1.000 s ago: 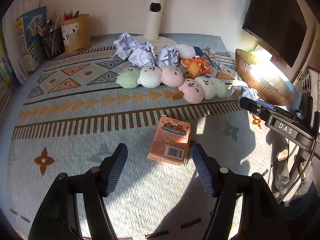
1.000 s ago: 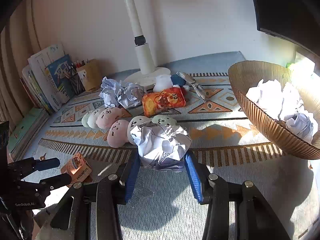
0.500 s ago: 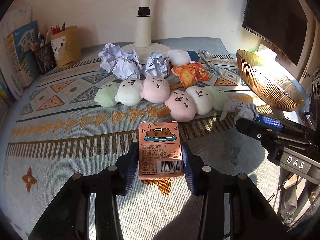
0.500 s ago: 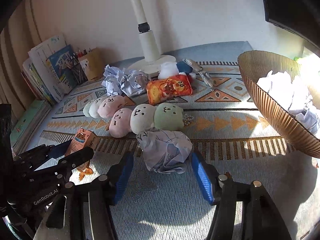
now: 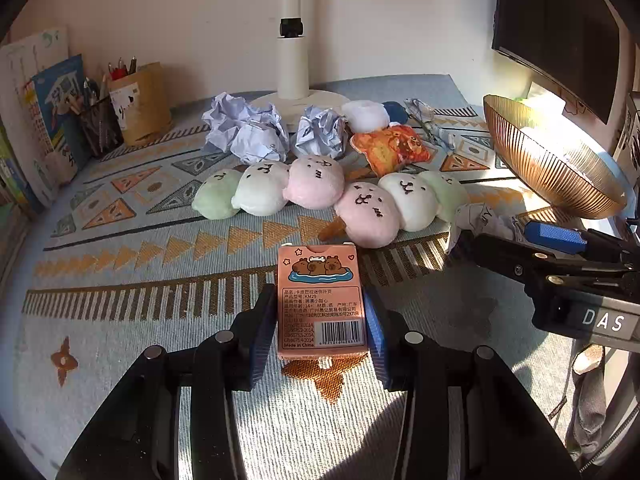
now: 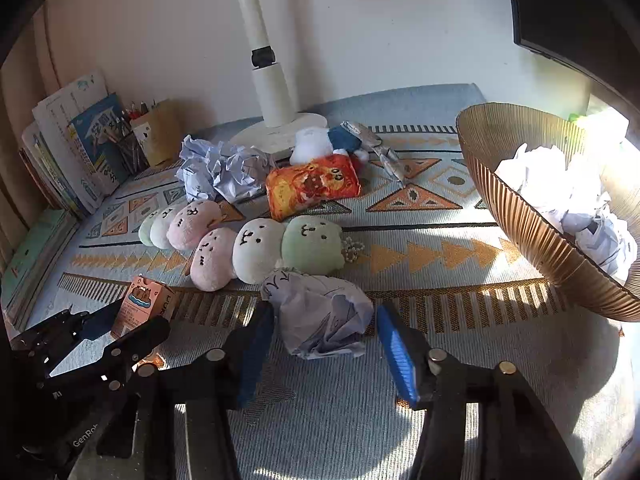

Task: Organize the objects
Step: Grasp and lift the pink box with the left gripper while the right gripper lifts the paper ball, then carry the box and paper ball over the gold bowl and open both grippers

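My left gripper (image 5: pixel 320 320) is shut on a pink card box (image 5: pixel 322 304) with a cartoon picture and a barcode; both blue pads press its long sides just above the mat. From the right wrist view the box (image 6: pixel 146 304) sits between the left gripper's (image 6: pixel 120 328) black fingers. A crumpled paper ball (image 6: pixel 324 320) lies on the mat between the tips of my right gripper (image 6: pixel 326 314), whose jaws are closing, the pads touching its sides. A ribbed golden bowl (image 6: pixel 520 216) at the right holds several crumpled papers (image 6: pixel 560 184).
Two rows of pastel plush dumplings (image 5: pixel 320 184) lie across the patterned mat (image 5: pixel 140 240). Behind them are more paper balls (image 5: pixel 248 132), an orange snack bag (image 5: pixel 392 148) and a white lamp base (image 5: pixel 296 96). Pen holders (image 5: pixel 136 104) and books stand at the left, a dark monitor (image 5: pixel 560 20) at the right.
My left gripper moved forward over the pink box and shut on it. My right gripper opened, leaving the paper ball on the mat, then narrowed around it again.
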Available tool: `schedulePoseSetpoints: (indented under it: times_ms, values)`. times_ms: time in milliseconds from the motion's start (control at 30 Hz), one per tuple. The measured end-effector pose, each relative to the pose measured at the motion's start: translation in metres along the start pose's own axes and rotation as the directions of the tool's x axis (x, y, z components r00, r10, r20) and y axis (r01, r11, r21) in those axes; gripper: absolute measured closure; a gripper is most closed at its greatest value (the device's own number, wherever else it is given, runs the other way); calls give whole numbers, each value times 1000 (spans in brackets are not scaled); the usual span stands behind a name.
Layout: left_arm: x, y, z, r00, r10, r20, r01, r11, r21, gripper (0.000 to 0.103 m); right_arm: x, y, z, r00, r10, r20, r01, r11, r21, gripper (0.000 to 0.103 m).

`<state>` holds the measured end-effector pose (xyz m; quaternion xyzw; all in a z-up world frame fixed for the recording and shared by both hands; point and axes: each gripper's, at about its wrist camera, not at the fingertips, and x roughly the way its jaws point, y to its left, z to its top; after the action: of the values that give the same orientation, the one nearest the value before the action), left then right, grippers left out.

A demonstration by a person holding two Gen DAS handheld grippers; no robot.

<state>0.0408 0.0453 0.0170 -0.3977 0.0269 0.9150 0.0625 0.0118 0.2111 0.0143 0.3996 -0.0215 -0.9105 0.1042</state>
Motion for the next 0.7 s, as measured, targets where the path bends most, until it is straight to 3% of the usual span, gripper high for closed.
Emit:
schedulePoseSetpoints:
  times_ms: [233, 433, 500, 567, 633, 700]
  values:
    - [1, 0, 0, 1000, -3, -6, 3, 1000, 0, 64, -2, 0, -1, 1000, 20, 6, -20, 1000, -8, 56]
    - [-1, 1, -1, 1000, -2, -1, 2, 1000, -4, 64, -26, 2, -8, 995, 47, 87, -45, 999, -24, 56]
    - [-6, 1, 2, 999, -39, -5, 39, 999, -13, 64, -37, -5, -12, 993, 52, 107, -53, 999, 9, 56]
    - [-16, 0, 10, 992, -127, 3, 127, 991, -47, 64, -52, -20, -13, 990, 63, 122, -73, 994, 77, 56]
    - [-30, -13, 26, 987, -156, 40, 157, 988, -11, 64, -75, -41, -5, 984, 54, 172, -77, 988, 135, 56]
    - [-41, -31, 46, 980, -177, 85, 173, 984, 49, 64, -105, -67, 9, 969, -10, 248, -38, 981, 190, 56]
